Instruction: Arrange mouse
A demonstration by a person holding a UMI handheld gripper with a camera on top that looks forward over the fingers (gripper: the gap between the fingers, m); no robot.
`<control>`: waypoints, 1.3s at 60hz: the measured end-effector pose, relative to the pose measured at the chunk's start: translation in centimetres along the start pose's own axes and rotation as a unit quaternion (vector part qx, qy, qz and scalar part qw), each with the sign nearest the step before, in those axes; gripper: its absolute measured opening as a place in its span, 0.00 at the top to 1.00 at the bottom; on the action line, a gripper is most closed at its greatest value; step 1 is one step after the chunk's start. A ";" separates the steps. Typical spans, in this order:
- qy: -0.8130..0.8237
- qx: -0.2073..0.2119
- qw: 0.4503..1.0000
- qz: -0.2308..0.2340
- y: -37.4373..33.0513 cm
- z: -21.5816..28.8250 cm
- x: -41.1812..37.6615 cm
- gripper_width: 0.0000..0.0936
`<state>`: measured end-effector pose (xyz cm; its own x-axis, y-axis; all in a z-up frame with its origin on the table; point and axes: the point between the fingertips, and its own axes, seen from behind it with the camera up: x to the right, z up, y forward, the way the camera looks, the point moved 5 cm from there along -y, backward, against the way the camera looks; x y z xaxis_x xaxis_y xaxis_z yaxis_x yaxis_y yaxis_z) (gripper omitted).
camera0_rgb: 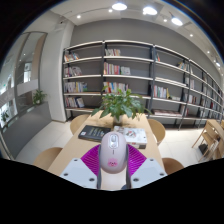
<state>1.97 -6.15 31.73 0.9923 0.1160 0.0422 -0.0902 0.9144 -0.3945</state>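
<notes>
Pale, glossy plastic: the rounded mouse is sitting clamped between the purple pads, the gripper grasping it above the wooden table. At 12 o'clock a leafy plant is standing, books at 11. The smooth shell could be slipping if the squeeze loosens, dropping onto the table.

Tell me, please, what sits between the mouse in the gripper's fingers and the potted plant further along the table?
In the gripper view, books lie on the table between the mouse, held by the hand-held gripper, and the potted plant.
</notes>
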 end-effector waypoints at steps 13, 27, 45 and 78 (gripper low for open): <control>0.003 -0.044 0.998 -0.044 0.2 -5.2 11.5 0.64; 0.029 -0.194 0.980 -0.035 2.6 -21.9 14.5 0.64; 0.058 -0.236 0.969 -0.032 4.0 -30.2 13.6 0.58; 0.037 -0.183 0.982 -0.038 -1.4 -18.7 6.4 0.16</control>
<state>10.07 -13.90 15.40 0.9997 0.0121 0.0220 0.0066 0.7172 -0.6969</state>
